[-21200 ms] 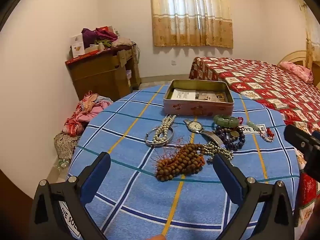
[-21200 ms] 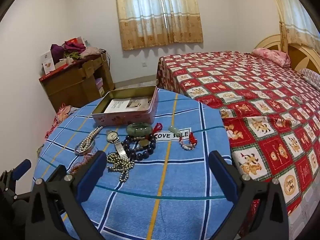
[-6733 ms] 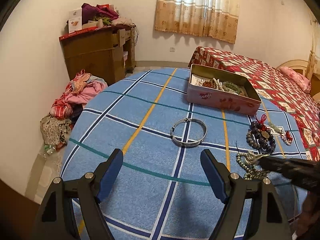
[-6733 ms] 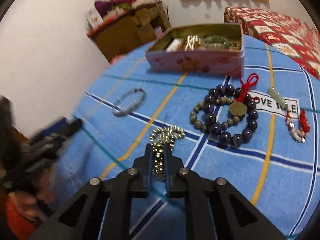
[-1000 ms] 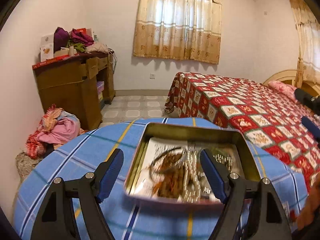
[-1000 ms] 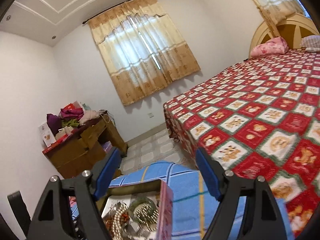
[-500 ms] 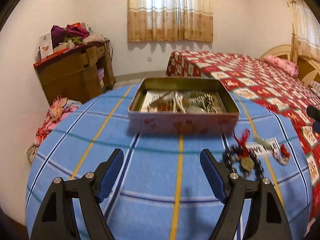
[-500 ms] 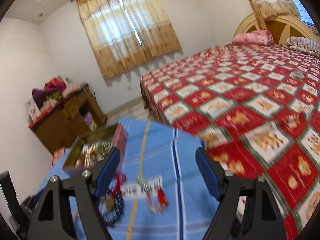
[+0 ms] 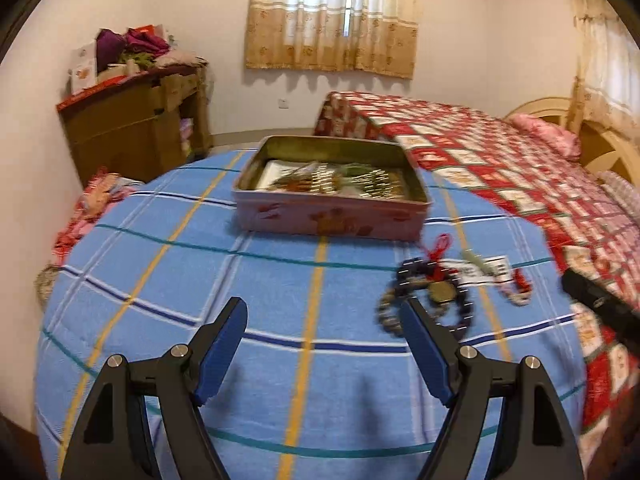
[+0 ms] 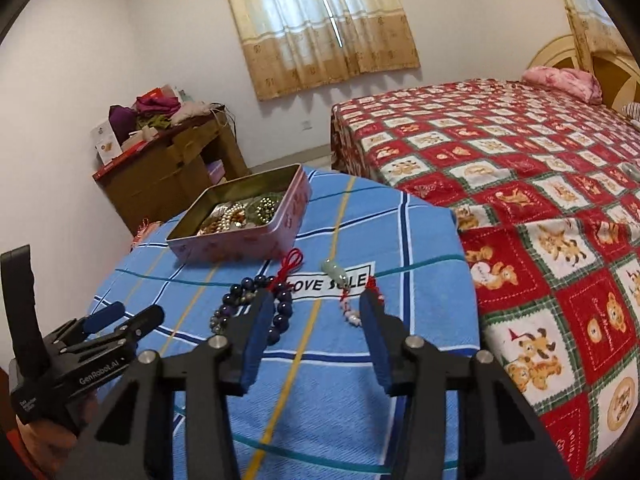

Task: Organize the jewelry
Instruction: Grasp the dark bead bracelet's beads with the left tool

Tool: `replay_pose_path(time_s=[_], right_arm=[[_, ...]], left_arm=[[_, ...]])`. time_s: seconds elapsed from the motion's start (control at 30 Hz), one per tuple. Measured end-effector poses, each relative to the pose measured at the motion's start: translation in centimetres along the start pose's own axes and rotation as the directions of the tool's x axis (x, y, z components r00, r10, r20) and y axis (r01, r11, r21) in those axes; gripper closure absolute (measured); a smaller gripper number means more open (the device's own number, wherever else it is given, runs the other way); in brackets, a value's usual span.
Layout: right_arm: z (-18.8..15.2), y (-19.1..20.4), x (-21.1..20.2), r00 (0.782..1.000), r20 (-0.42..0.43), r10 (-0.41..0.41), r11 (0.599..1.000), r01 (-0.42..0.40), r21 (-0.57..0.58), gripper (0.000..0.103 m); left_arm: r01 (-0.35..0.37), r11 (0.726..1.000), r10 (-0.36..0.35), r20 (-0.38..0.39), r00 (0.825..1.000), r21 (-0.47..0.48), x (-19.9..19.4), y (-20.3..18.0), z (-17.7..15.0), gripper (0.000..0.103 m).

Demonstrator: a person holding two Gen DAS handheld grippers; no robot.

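Two pieces of jewelry are left on the round bench with the blue checked cloth (image 10: 420,240). The dark purple bead bracelet with a red knotted cord and a brass coin (image 10: 260,300) lies near the middle of the bench, in front of the pink rectangular tin box (image 10: 244,220) that sits toward the far edge and already holds pearls and other beads. The thin string with a pale green jade pendant and small red and pink beads (image 10: 348,292) lies just beside the bracelet, toward the right edge, over a white label.

I judge both pieces light and limp. The round beads are hard and smooth, so they can roll or slip out of the pads; the jade could chip if it drops. A good hold is across the bead strand or on the red cord, not on a single bead.

The right gripper (image 10: 316,336) points down over the bench, its fingers have just been closing, and nothing is between them yet. The left gripper (image 9: 320,344) hovers lower over the near edge, fingers released and wide, empty.
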State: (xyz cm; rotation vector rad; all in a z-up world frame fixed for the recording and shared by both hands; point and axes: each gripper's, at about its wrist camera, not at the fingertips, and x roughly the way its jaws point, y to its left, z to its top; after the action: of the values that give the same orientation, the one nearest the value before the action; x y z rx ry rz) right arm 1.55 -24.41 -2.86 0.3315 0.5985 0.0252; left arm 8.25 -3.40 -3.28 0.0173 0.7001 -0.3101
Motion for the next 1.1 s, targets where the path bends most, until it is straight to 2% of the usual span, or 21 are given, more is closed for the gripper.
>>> replay_pose_path(time_s=[0.13, 0.2, 0.27, 0.33, 0.4, 0.47, 0.57, 0.6, 0.63, 0.67, 0.77, 0.9, 1.1], right_arm=[[-0.2, -0.4, -0.1, 1.000, -0.011, 0.004, 1.000, -0.004, 0.014, 0.055], [-0.2, -0.7, -0.3, 1.000, -0.011, 0.000, 1.000, 0.000, 0.022, 0.055], [-0.2, -1.0, -0.6, 1.000, -0.008, -0.006, 1.000, 0.006, 0.029, 0.055], [-0.1, -1.5, -0.9, 1.000, -0.004, -0.014, 0.999, 0.014, 0.036, 0.055], [-0.2, -2.1, -1.0, 1.000, -0.004, -0.019, 0.999, 0.019, 0.051, 0.055], [-0.2, -2.6, -1.0, 1.000, -0.007, -0.018, 0.998, 0.019, 0.066, 0.055], [-0.2, -3.1, -0.6, 1.000, -0.021, -0.012, 0.996, 0.014, 0.091, 0.055], [-0.3, -3.2, -0.5, 1.000, -0.027, -0.007, 0.995, 0.009, 0.100, 0.055], [-0.3, -3.3, -0.4, 1.000, -0.030, -0.005, 0.995, 0.008, 0.104, 0.055], [-0.4, -3.3, -0.4, 1.000, -0.031, -0.004, 0.994, 0.007, 0.106, 0.055], [-0.4, -3.3, -0.7, 1.000, -0.024, -0.005, 0.995, 0.008, 0.101, 0.055], [-0.3, -3.4, -1.1, 1.000, -0.014, -0.014, 0.995, 0.016, 0.098, 0.055], [-0.3, -3.2, -1.0, 1.000, -0.021, -0.012, 0.994, 0.014, 0.107, 0.055]], left_arm=[[0.104, 0.994, -0.105, -0.031, 0.994, -0.008, 1.4, -1.9, 1.2, 0.024], [0.116, 0.993, -0.115, -0.060, 0.992, 0.018, 2.7, -3.2, 1.5, 0.024], [0.111, 0.993, -0.108, -0.105, 0.989, 0.025, 4.2, -4.1, 1.4, 0.029], [0.123, 0.992, -0.120, -0.148, 0.982, 0.013, 5.5, -4.4, 1.1, 0.046], [0.140, 0.990, -0.138, -0.194, 0.971, -0.003, 6.5, -4.7, 0.8, 0.054], [0.126, 0.992, -0.124, -0.224, 0.967, -0.004, 7.0, -4.8, 0.6, 0.055], [0.139, 0.990, -0.135, -0.227, 0.964, 0.001, 7.0, -4.8, 0.7, 0.060], [0.149, 0.989, -0.144, -0.228, 0.963, 0.005, 7.0, -4.8, 0.7, 0.077], [0.178, 0.984, -0.172, -0.228, 0.958, 0.006, 7.0, -4.7, 0.8, 0.088], [0.192, 0.981, -0.185, -0.230, 0.955, 0.007, 6.9, -4.8, 0.7, 0.088], [0.194, 0.981, -0.184, -0.204, 0.962, 0.027, 6.1, -4.8, 0.7, 0.089], [0.227, 0.973, -0.223, -0.098, 0.970, 0.035, 3.2, -4.3, 1.4, 0.090], [0.289, 0.957, -0.289, 0.027, 0.957, 0.014, -1.3, -2.4, 2.7, 0.090]])
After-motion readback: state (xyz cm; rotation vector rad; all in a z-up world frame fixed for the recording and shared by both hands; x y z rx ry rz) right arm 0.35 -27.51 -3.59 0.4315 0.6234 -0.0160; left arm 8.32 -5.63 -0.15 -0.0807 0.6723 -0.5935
